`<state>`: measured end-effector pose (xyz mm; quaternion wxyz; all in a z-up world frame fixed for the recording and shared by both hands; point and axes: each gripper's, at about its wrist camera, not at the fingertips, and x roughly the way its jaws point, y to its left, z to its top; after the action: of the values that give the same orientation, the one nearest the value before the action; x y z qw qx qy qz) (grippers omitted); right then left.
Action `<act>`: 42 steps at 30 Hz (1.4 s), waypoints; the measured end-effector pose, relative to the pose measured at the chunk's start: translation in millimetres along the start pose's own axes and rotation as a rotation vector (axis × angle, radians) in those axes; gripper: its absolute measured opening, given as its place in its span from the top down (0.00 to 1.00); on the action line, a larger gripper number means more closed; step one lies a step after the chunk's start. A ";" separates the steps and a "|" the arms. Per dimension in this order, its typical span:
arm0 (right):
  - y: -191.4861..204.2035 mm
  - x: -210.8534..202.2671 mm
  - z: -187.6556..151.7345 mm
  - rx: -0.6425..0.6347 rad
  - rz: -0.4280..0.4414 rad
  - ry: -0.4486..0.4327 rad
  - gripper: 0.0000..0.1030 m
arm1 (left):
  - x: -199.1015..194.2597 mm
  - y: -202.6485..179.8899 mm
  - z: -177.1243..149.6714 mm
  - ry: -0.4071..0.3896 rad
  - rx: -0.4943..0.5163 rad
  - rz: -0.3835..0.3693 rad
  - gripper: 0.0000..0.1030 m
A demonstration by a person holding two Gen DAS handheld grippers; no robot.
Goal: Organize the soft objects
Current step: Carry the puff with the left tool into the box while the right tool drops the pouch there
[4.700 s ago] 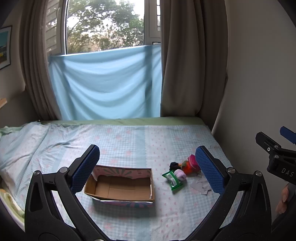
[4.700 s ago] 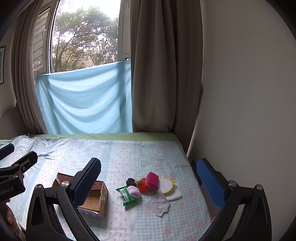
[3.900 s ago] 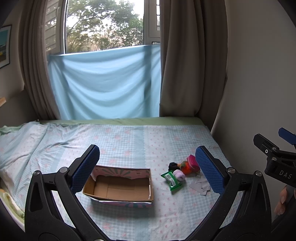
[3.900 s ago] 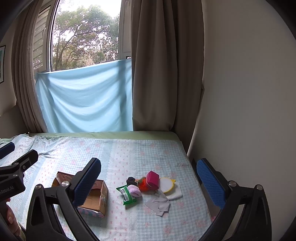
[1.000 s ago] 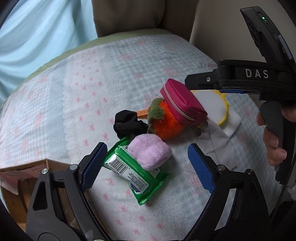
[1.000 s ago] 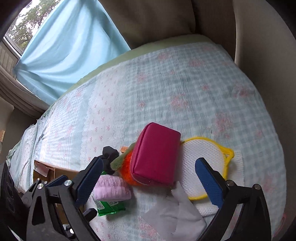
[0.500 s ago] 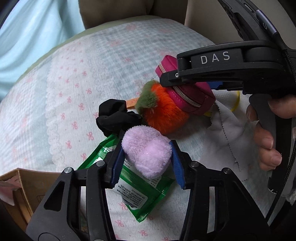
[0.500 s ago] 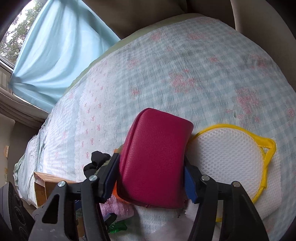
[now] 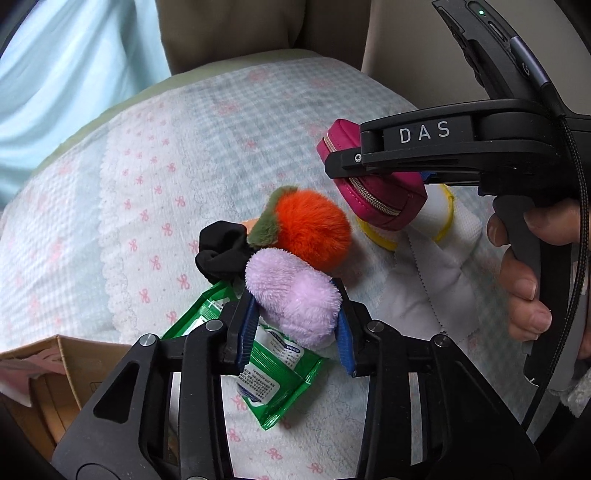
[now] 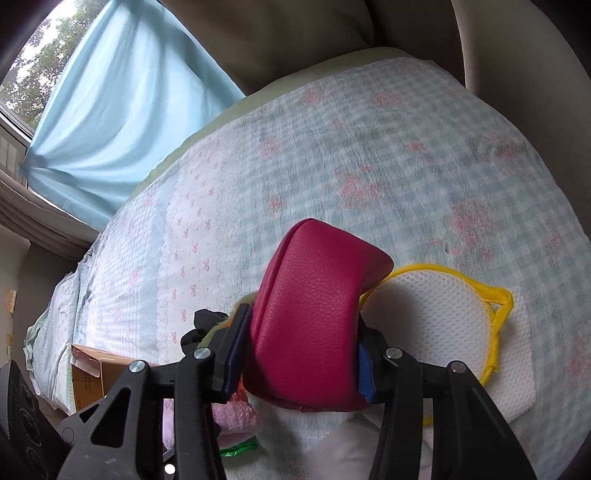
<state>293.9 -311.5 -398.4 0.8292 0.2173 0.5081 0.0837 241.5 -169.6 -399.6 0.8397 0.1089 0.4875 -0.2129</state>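
My left gripper point(image 9: 295, 325) is shut on a lilac fluffy pad point(image 9: 291, 291), held just above a green wipes packet point(image 9: 269, 373). My right gripper point(image 10: 301, 358) is shut on a magenta zip pouch point(image 10: 314, 317), which also shows in the left wrist view point(image 9: 376, 199) lifted off the bed. An orange plush fruit point(image 9: 310, 229) and a black scrunchie point(image 9: 221, 251) lie on the bedsheet between them. A cardboard box point(image 9: 40, 376) sits at the lower left, and also shows in the right wrist view point(image 10: 92, 373).
A yellow-rimmed white mesh pad point(image 10: 428, 317) lies on a white cloth point(image 10: 517, 380), with a grey cloth point(image 9: 439, 280) beside it. The checked bedsheet point(image 10: 369, 166) runs back to curtains point(image 10: 295, 33) and a wall point(image 10: 517, 48) at the right.
Both grippers came down from over the bed onto the pile and shut: the left on the lilac pad, the right on the magenta pouch. The pouch has since risen off the orange plush.
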 end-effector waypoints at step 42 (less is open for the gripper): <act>326.8 -161.8 -98.1 -0.403 0.059 -0.057 0.57 | -322.3 231.1 -65.0 -0.141 -0.359 0.209 0.68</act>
<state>158.4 -51.2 -160.6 0.8671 0.0638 0.4509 0.2017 158.6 141.5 -159.1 0.8952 -0.0076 0.4437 -0.0414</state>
